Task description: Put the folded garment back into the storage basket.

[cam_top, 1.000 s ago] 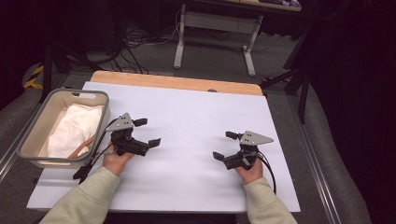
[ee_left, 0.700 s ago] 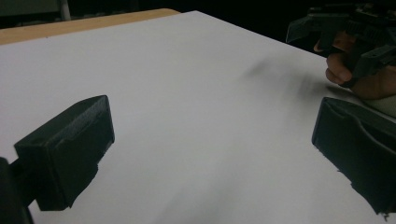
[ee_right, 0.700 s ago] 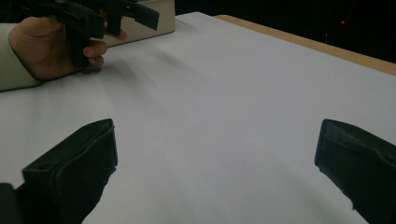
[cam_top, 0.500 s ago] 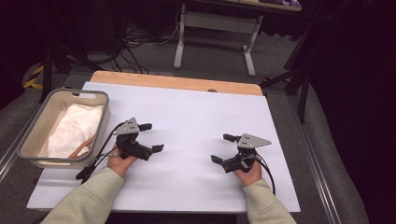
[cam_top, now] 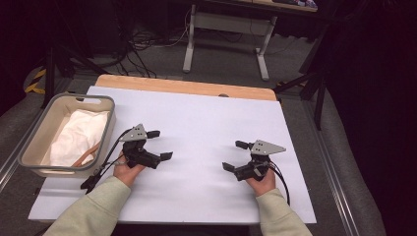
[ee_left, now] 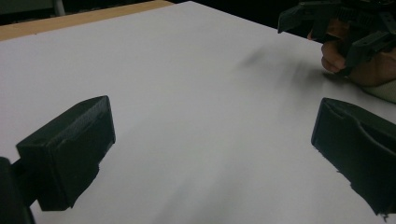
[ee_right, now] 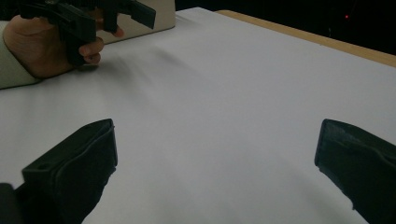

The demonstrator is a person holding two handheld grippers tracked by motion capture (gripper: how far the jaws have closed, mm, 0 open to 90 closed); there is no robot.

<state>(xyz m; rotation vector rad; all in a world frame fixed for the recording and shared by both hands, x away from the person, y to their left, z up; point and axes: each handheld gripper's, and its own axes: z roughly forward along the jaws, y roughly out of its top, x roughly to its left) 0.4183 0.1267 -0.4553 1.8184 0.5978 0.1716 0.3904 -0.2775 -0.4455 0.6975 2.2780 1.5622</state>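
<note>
Table with white sheet (cam_top: 196, 123) is lying under both grippers, wooden edge (cam_top: 187, 87) showing at the far side. Beige bin (cam_top: 29, 147) is sitting at the sheet's left edge, just outside the left gripper's jaws, on their far-from-centre side; white cloth (cam_top: 78, 137) is bunched inside it, and a thin brownish stick-like item (cam_top: 86, 155) is lying on the cloth, too small to identify.

Left gripper (cam_top: 160, 145) is hovering low over the sheet, jaws spread wide, nothing between them; in the left gripper view there is bare sheet ahead of them. Right gripper (cam_top: 235, 156) is doing the same, well apart from the left, jaws spread wide and holding nothing.

Judged step: both hands are idling at a ready pose, likely ahead of reaching for the cloth, the nearest thing to the left jaws.

To do it well: keep the left jaws wide, swing them over the bin rim rather than through the wall, come down on a raised fold of cloth, avoid pinching the stick with it, and close only once fabric is sitting between both pads. Right gripper should be waiting over open sheet ahead of its jaws, ready to take a corner.
</note>
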